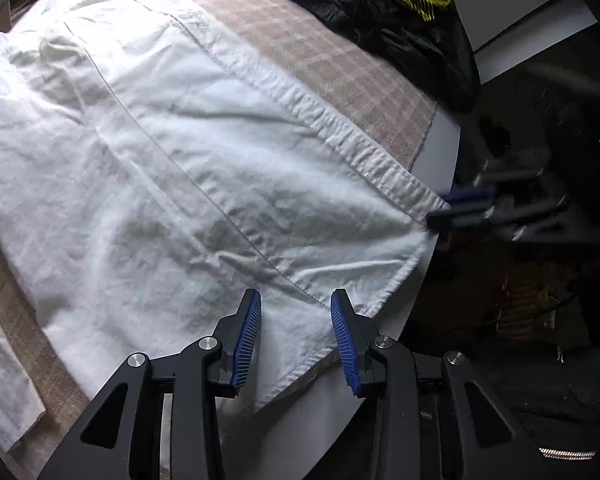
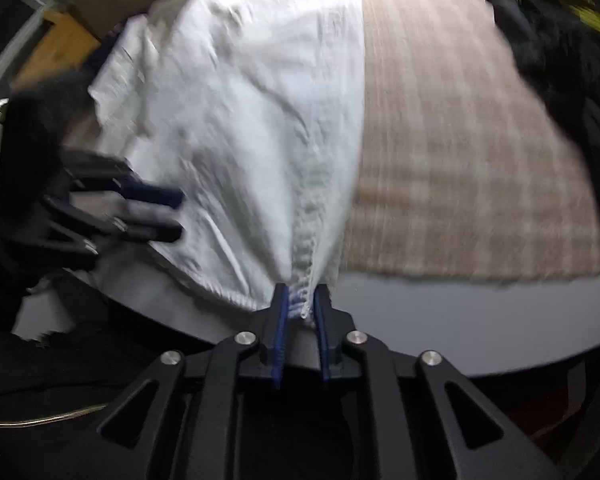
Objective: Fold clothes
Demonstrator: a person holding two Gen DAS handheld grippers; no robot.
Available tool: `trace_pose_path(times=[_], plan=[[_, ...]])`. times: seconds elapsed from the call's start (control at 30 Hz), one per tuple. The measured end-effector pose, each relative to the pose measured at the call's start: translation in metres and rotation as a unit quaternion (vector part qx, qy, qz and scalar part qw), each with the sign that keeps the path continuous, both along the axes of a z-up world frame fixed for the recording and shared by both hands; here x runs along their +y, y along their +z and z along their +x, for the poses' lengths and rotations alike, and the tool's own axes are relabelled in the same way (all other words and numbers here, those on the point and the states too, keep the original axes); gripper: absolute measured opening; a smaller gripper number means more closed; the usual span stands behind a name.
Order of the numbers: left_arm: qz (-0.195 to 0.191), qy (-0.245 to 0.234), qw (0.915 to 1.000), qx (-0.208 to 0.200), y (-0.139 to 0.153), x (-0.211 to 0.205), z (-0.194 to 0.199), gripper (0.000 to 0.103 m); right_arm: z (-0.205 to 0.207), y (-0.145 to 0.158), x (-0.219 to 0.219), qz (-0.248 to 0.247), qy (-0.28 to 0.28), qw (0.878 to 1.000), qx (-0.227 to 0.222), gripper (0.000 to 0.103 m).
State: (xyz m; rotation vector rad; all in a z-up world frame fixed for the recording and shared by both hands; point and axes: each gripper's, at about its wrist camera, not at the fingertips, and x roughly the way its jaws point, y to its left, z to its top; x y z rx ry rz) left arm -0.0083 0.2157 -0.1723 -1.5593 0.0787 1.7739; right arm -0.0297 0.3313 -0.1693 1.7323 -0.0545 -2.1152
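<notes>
A white shirt [image 1: 172, 152] lies spread out on a beige checked cloth [image 1: 320, 52]. In the left wrist view my left gripper [image 1: 296, 300] hovers over the shirt's near hem corner. Its blue pads [image 1: 248, 340] stand apart and the fabric lies flat under them, not pinched. From the right wrist view the left gripper [image 2: 178, 216] shows blurred at the shirt's left edge. My right gripper [image 2: 300, 296] is shut on the shirt's [image 2: 240, 120] puckered seamed band at the table's edge, and the cloth bunches up into its jaws. The right gripper [image 1: 452, 204] also appears blurred in the left wrist view, at the band's end.
A heap of dark clothes with yellow stripes [image 1: 380, 8] lies on the far right of the checked cloth; the same dark heap [image 2: 560, 60] shows top right in the right wrist view. The grey table edge [image 1: 440, 148] runs beside the shirt. Another white fabric piece [image 1: 4, 380] lies at lower left.
</notes>
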Motion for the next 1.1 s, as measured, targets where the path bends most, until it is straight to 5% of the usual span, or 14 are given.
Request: trace_pose_path(times=[0.2, 0.37, 0.47, 0.57, 0.67, 0.8, 0.87, 0.97, 1.03, 1.07, 1.1], plan=[[0.027, 0.026, 0.9989, 0.029, 0.020, 0.031, -0.012, 0.037, -0.104, 0.086, 0.031, 0.000, -0.001, 0.989, 0.146, 0.026], [-0.010, 0.077, 0.9966, 0.028, 0.001, 0.067, -0.032, 0.037, -0.235, 0.104, 0.024, -0.039, 0.032, 0.977, 0.209, 0.026], [-0.019, 0.137, 0.9903, 0.004, -0.010, 0.068, -0.039, 0.037, -0.315, 0.081, 0.006, -0.014, 0.043, 0.971, 0.233, 0.026], [-0.008, 0.186, 0.9824, -0.011, -0.013, 0.064, -0.040, 0.038, -0.388, 0.040, -0.002, 0.002, 0.041, 0.978, 0.202, 0.039], [-0.010, 0.220, 0.9751, -0.022, -0.015, 0.065, -0.041, 0.038, -0.440, 0.002, -0.014, 0.007, 0.051, 0.982, 0.183, 0.040], [-0.022, 0.235, 0.9712, -0.030, -0.015, 0.070, -0.043, 0.040, -0.477, -0.020, -0.023, -0.016, 0.068, 0.983, 0.172, 0.044], [-0.025, 0.242, 0.9692, -0.035, -0.015, 0.071, -0.044, 0.040, -0.486, -0.024, -0.024, -0.035, 0.075, 0.981, 0.173, 0.058], [-0.032, 0.249, 0.9671, -0.039, -0.015, 0.073, -0.045, 0.040, -0.485, -0.032, -0.029, -0.073, 0.105, 0.980, 0.153, 0.058], [-0.037, 0.254, 0.9656, -0.042, -0.015, 0.074, -0.046, 0.041, -0.480, -0.035, -0.032, -0.072, 0.123, 0.977, 0.159, 0.051], [-0.038, 0.255, 0.9653, -0.043, -0.015, 0.076, -0.046, 0.042, -0.476, -0.033, -0.032, -0.063, 0.126, 0.975, 0.170, 0.024], [-0.039, 0.255, 0.9652, -0.043, -0.015, 0.077, -0.046, 0.044, -0.473, -0.031, -0.032, -0.061, 0.130, 0.974, 0.177, 0.010]])
